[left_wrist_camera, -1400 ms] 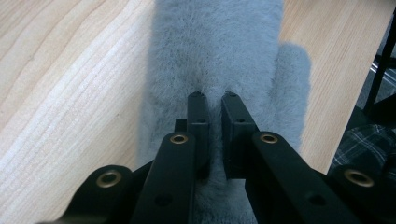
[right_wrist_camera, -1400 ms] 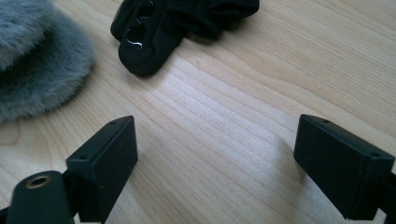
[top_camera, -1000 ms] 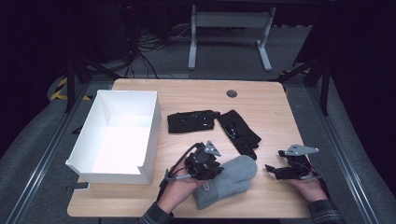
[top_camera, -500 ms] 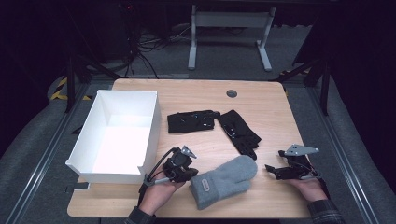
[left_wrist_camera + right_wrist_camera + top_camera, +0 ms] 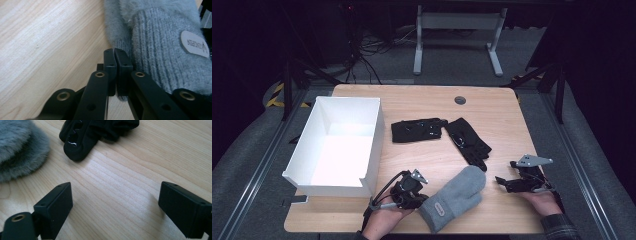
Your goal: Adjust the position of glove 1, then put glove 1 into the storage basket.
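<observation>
A grey woolly mitten [image 5: 457,192] lies near the table's front edge, cuff toward me, with a pale label on the cuff [image 5: 195,43]. My left gripper [image 5: 422,201] rests low at the cuff's left side. Its jaws [image 5: 115,53] have just eased apart a hair but stand practically together, with nothing seen between them; the right one touches the ribbed cuff [image 5: 162,50]. My right gripper [image 5: 503,184] lies to the right of the mitten, pointing left, open [image 5: 115,205] over bare wood. The mitten's fluffy tip [image 5: 17,147] shows at that view's upper left.
Two black gloves lie mid-table: one flat [image 5: 418,130], one angled toward the right gripper [image 5: 469,141], its fingertips [image 5: 95,132] just ahead of the open jaws. A white open box [image 5: 374,145] stands at the left. A round grommet [image 5: 459,100] sits near the far edge.
My left gripper has come off the top of the mitten, moved left and down, and now sits at the cuff's left side. The mitten and the right gripper have stayed put.
</observation>
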Action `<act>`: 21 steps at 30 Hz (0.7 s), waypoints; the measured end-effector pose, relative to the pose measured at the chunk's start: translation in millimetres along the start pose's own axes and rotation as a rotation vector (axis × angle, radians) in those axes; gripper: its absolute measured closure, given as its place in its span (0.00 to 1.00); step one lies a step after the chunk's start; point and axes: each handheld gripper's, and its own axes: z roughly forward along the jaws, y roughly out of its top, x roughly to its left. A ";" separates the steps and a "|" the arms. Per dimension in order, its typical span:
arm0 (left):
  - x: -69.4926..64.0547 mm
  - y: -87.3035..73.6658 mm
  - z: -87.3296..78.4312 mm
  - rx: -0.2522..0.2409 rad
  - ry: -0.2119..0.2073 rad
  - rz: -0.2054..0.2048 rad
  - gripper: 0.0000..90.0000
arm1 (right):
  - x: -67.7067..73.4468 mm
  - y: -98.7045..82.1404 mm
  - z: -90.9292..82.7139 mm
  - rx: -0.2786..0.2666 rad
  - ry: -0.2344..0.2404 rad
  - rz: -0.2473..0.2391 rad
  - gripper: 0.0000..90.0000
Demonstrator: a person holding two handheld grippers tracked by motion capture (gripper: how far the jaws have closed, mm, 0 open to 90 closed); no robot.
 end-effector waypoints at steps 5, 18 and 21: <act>11.0 5.9 -9.2 -0.060 0.014 -0.006 0.82 | 0.3 -0.1 0.0 -0.001 -0.001 0.001 0.14; 10.4 40.6 -11.9 -0.188 -0.015 0.094 0.43 | 0.9 -0.7 -0.4 -0.002 0.001 -0.001 0.14; 5.4 50.0 -9.7 -0.197 -0.021 0.113 0.34 | 0.9 -0.7 -0.4 -0.002 0.001 -0.001 0.14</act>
